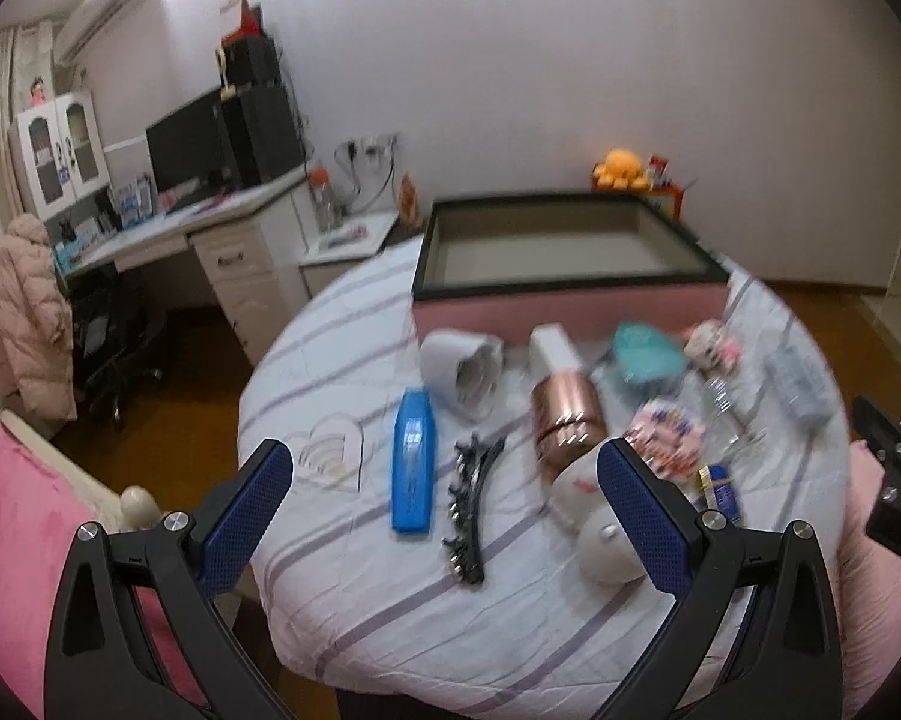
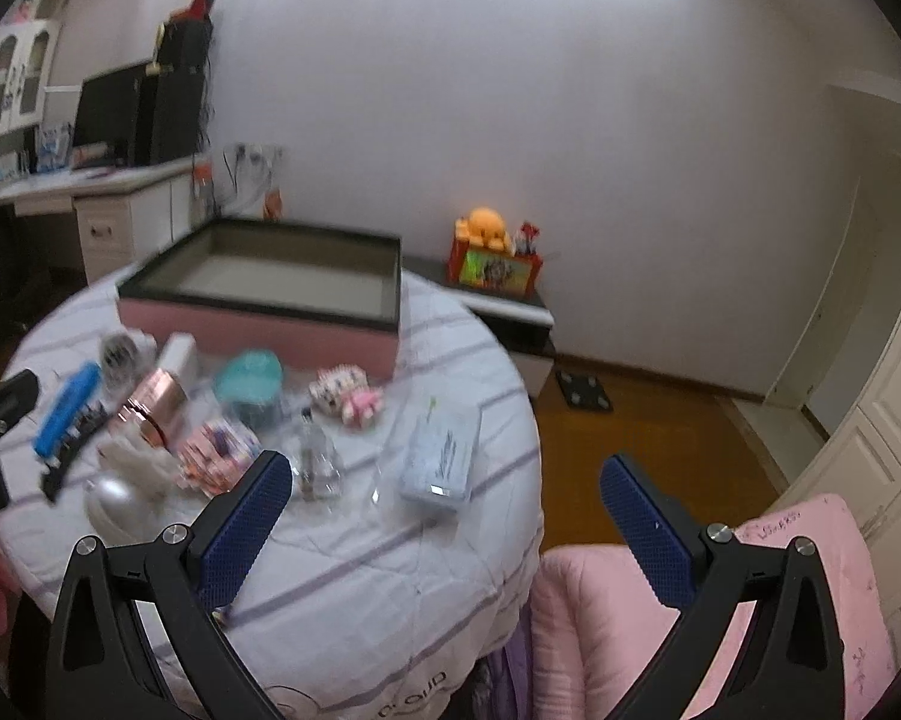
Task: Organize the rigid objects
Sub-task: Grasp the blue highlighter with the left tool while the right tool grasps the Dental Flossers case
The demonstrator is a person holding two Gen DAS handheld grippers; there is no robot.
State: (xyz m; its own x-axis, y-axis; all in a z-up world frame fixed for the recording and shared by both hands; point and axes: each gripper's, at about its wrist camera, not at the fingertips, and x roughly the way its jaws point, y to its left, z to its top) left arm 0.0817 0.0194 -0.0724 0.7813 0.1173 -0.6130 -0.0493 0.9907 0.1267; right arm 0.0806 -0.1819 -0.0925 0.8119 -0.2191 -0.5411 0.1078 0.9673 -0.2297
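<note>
A round table with a striped white cloth (image 1: 510, 618) holds several items: a blue case (image 1: 413, 462), a black hair clip (image 1: 471, 510), a rose-gold cylinder (image 1: 567, 417), a white dome (image 1: 606, 546), a white roll (image 1: 462, 369), a teal lid (image 1: 648, 351) and a clear bottle (image 2: 315, 456). A pink box with a dark rim (image 1: 564, 252) stands at the far side, open and empty. My left gripper (image 1: 444, 474) is open above the near table edge. My right gripper (image 2: 444, 486) is open, near a pale blue packet (image 2: 444, 456).
A desk with a monitor (image 1: 186, 147) and drawers stands at the left wall. An orange plush toy (image 2: 486, 225) sits on a low cabinet behind the table. Pink bedding (image 2: 720, 600) lies at the right, wooden floor (image 2: 660, 438) beyond it.
</note>
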